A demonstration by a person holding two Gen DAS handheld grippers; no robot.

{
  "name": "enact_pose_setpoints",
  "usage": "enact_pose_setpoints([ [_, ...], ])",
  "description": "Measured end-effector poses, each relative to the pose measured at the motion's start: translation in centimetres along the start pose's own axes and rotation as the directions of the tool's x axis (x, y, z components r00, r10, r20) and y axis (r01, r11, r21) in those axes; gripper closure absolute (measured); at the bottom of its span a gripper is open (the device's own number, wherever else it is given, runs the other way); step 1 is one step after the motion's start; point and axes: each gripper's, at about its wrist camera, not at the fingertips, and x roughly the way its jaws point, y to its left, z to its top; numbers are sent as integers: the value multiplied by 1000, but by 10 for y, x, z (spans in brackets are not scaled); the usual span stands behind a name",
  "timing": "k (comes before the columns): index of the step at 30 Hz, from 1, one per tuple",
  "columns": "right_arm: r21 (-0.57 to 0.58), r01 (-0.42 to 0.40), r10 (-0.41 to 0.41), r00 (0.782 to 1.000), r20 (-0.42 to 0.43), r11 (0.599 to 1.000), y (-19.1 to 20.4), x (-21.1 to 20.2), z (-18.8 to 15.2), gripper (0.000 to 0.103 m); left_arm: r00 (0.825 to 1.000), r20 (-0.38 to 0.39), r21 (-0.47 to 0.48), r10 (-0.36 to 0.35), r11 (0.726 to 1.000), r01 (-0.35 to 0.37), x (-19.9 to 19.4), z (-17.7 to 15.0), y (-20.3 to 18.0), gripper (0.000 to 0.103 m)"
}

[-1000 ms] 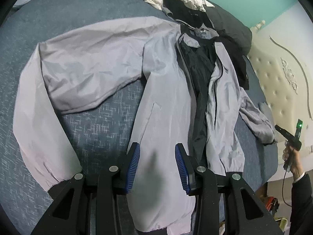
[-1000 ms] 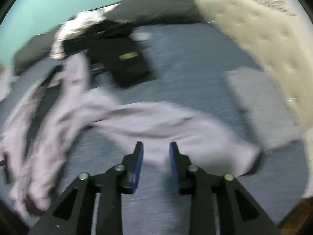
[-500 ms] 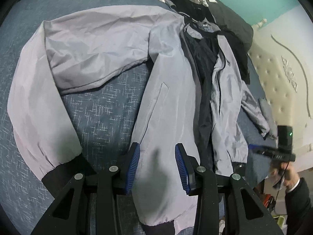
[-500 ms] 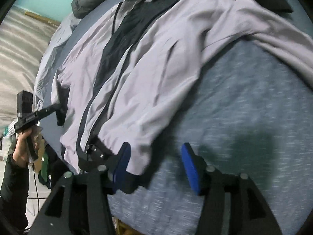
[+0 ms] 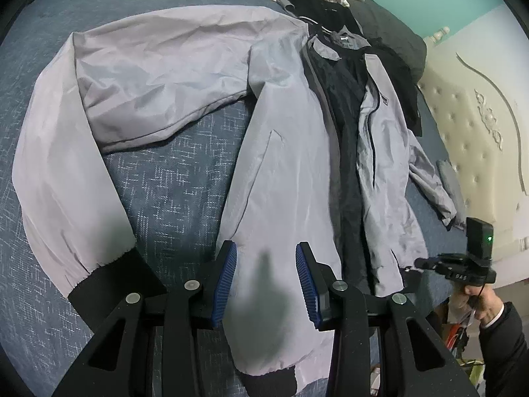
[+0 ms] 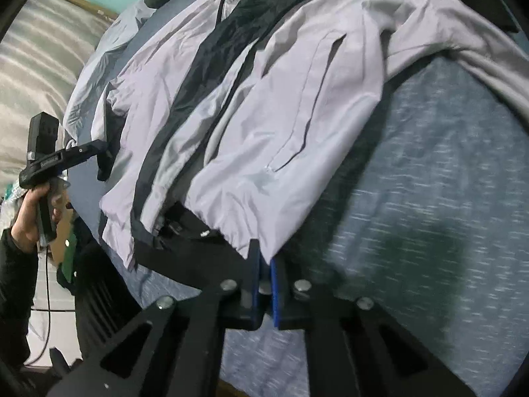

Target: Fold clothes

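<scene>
My right claw pinches the jacket hem; my left stands open over it.

The grey jacket point(image 5: 291, 165) lies unzipped across the blue bed point(image 5: 172, 185), filling mid-frame. My right claw point(image 6: 264, 261), having just been closing, grips the hem corner at lower centre. My left claw point(image 5: 266, 276) hovers part open over the other front panel, holding nothing.

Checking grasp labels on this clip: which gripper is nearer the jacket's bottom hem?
Right. The right gripper has just closed and is shut on the hem's corner of the grey jacket. The left gripper is open above the other front panel, not pinching it.
</scene>
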Motion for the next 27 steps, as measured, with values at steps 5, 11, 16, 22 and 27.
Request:
enact_pose_setpoints([
  [5,7,61,-61,998,32,998,-21,-36,-17,100,1000,-1,5,-4,1000,4,0,0,-4,62],
  [11,65,153,-154,988,17,986,-62,-65,-41,100,1000,-10,11,-6,1000,6,3,-2,-10,62],
  [16,110,263,-267,963,31,959,-83,-73,-50,100,1000,-22,-5,-2,1000,1,8,-5,-4,62],
  [22,160,290,-301,952,52,944,-95,-80,-47,100,999,-51,-41,5,999,-7,19,-9,10,62],
  [27,136,302,-311,949,50,944,-95,-82,-44,100,998,-66,-56,7,998,-11,31,-11,17,62],
])
